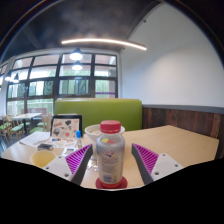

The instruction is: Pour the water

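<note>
A clear plastic bottle (111, 152) with a red cap and a white and pink label stands upright on the wooden table (180, 140), on a red base. It stands between the purple pads of my gripper (111, 148), with a narrow gap showing on each side. The gripper is open around it. Left of the fingers, a cup (42, 157) holds a yellowish drink.
Beyond the bottle a white bowl (92, 130) and a framed picture or tablet (66, 127) stand near the table's far edge. A green bench back (98, 112) runs behind the table, with windows above it. A dark wall panel borders the table on the right.
</note>
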Motion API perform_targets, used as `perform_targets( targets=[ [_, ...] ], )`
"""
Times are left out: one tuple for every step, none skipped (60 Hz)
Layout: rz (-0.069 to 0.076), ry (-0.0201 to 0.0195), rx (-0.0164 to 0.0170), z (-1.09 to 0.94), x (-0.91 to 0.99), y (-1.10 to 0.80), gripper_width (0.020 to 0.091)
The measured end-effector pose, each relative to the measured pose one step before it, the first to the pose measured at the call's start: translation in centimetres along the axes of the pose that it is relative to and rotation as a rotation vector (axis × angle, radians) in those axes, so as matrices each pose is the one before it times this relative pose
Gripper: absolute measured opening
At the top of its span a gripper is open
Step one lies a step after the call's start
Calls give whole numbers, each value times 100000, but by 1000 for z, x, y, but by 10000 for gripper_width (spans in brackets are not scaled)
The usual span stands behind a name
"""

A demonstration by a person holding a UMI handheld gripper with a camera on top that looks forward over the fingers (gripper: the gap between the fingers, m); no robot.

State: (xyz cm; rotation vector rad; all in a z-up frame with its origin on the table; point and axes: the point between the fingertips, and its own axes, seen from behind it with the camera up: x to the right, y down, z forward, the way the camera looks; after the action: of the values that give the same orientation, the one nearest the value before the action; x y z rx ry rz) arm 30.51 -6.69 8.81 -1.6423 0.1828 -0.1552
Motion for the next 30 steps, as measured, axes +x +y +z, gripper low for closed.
perform_targets(
  targets=[
    [564,364,1277,-253,-52,-430,831],
    [134,242,553,-368,-44,-359,814],
    [30,401,-53,-412,-49,-170,807],
    [-124,359,-313,-380,-130,-138,808],
    [-255,229,-420,-457,-80,-133,811],
    [-197,340,-731,-2784,-158,-664,811],
    [-371,388,-551,-558,-60,-6,811],
    [-422,399,-403,-560,-112,-75,815],
    [-472,438,-380,-638,-152,-124,815],
    [-447,147,-349,-911,-75,-582,813],
    [-373,278,191,-1910,-324,-283,814],
    [-430,46,227,-754,-190,-167,814],
    [-274,-129,297,-779,-257,-235,814],
    [-183,-277,147,-756,-318,-175,812],
    [-109,-469,-33,-980,-341,-579,814],
    [70,-391,269,-1790,-491,-268,816],
    [108,-636,216,-773,-398,-143,812],
    [32,-999,247,-737,-443,-105,812],
    [-102,-1035,-138,-707,-426,3,815],
    [52,-562,-802,-661,-308,188,816],
    [422,-241,-1210,-796,-303,170,821],
    [678,220,-1082,-1539,-453,297,818],
    [638,254,-1119,-584,-85,352,818],
    [459,84,-1004,-586,-195,356,821],
    [227,-108,-554,-574,-230,279,822],
    [127,-99,-134,-519,-189,200,822],
    [163,115,-93,-490,-153,189,819],
    [293,269,-364,-919,-157,123,820],
    [227,719,-301,-1089,-307,332,820],
    [180,670,-462,-434,-13,246,819]
  ],
)
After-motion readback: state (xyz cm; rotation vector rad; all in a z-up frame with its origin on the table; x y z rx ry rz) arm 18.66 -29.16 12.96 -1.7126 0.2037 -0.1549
